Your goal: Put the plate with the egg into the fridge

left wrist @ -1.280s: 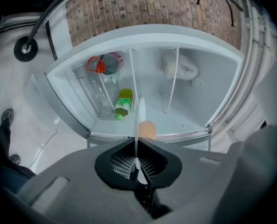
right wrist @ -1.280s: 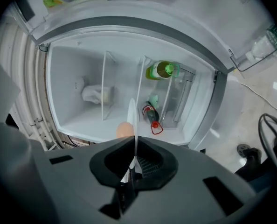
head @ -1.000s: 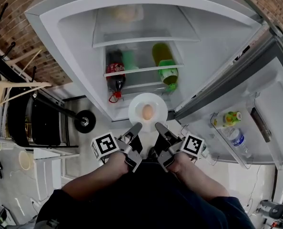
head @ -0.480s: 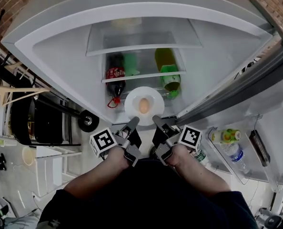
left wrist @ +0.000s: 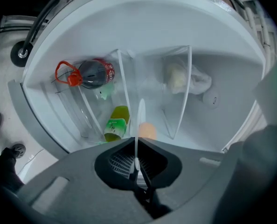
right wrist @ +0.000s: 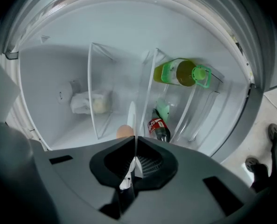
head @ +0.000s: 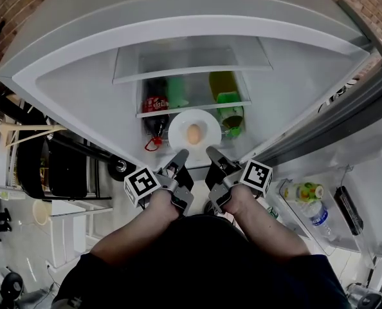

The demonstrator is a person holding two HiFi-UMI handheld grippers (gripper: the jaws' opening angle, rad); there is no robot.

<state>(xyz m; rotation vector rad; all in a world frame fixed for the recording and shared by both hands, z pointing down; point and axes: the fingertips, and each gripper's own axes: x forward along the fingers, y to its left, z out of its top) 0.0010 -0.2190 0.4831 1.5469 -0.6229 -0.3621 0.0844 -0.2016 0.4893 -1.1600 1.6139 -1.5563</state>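
Note:
A white plate (head: pixel 202 121) with a brown egg (head: pixel 193 134) on it hangs at the mouth of the open fridge (head: pixel 81 89), level with the lower glass shelf (head: pixel 242 103). My left gripper (head: pixel 180 156) is shut on the plate's near left rim. My right gripper (head: pixel 213 153) is shut on its near right rim. In the left gripper view the plate (left wrist: pixel 140 118) shows edge-on between the closed pads, with the egg (left wrist: pixel 148 130) just past them. The right gripper view shows the same plate (right wrist: pixel 131 118) and egg (right wrist: pixel 124 131).
Inside the fridge lie a cola bottle (head: pixel 154 107) left of the plate, a green bottle (head: pixel 226 103) on its right and a white bag (right wrist: pixel 92 102) further in. The open door (head: pixel 345 172) at right holds small bottles (head: pixel 305 190). A clothes rack (head: pixel 30 131) stands at left.
Both grippers have carried the plate and egg forward towards the fridge opening; it now sits between the cola bottle and the green bottle. The grips are unchanged.

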